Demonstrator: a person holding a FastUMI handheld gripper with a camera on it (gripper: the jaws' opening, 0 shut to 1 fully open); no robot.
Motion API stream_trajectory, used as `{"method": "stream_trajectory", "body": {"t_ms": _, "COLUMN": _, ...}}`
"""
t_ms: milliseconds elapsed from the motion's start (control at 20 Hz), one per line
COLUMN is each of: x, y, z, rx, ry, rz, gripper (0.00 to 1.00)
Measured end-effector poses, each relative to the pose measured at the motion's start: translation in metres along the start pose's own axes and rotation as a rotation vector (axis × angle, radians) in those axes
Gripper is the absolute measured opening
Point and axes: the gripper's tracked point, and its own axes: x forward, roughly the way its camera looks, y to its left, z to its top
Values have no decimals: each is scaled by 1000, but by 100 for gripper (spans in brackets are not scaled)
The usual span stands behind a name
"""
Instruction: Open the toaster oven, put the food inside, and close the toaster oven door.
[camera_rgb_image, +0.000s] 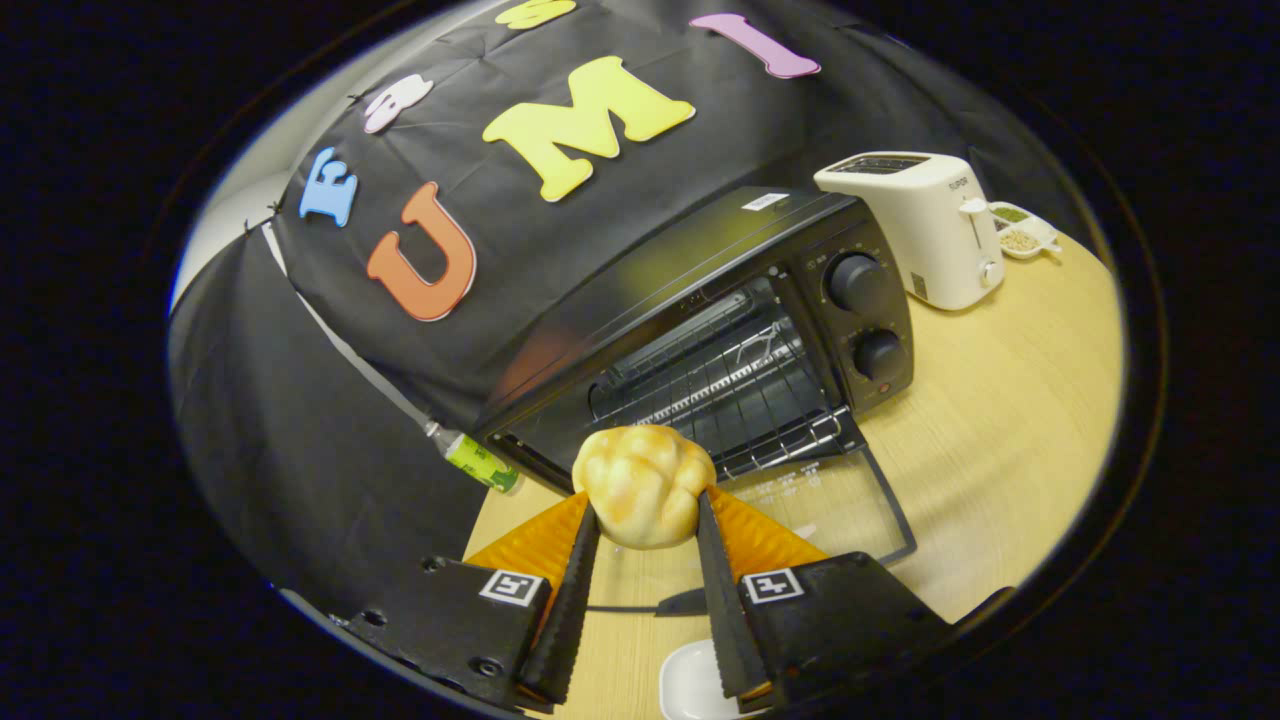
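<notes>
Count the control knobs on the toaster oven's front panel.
2. The upper knob and the lower knob sit stacked on the toaster oven panel, right of the open cavity, beyond the claw shut on the bun. None looks hidden.

We see a golden bun (643, 486) pinched between the tool (647, 528) fingers, before the black toaster oven (720, 330), door (830, 505) down.

A white toaster (915, 228) stands on the wooden table (1010, 420), beside a small dish (1025, 233); a green bottle (478, 460) lies near the cloth wall.
</notes>
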Motion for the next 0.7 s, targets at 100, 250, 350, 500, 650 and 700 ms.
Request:
{"method": "stream_trajectory", "body": {"t_ms": 100, "x": 30, "y": -5, "z": 17, "rx": -14, "ry": -35, "rz": -25, "gripper": 59}}
{"method": "stream_trajectory", "body": {"t_ms": 250, "x": 68, "y": -18, "z": 30, "rx": -39, "ry": -51, "rz": -76, "gripper": 59}}
{"method": "stream_trajectory", "body": {"t_ms": 350, "x": 86, "y": -25, "z": 35, "rx": -52, "ry": -55, "rz": -108, "gripper": 59}}
{"method": "stream_trajectory", "body": {"t_ms": 500, "x": 104, "y": -28, "z": 40, "rx": -60, "ry": -74, "rz": -116, "gripper": 59}}
{"method": "stream_trajectory", "body": {"t_ms": 650, "x": 112, "y": -27, "z": 44, "rx": -134, "ry": -102, "rz": -144, "gripper": 69}}
{"method": "stream_trajectory", "body": {"t_ms": 700, "x": 114, "y": -26, "z": 44, "rx": -158, "ry": -107, "rz": -153, "gripper": 74}}
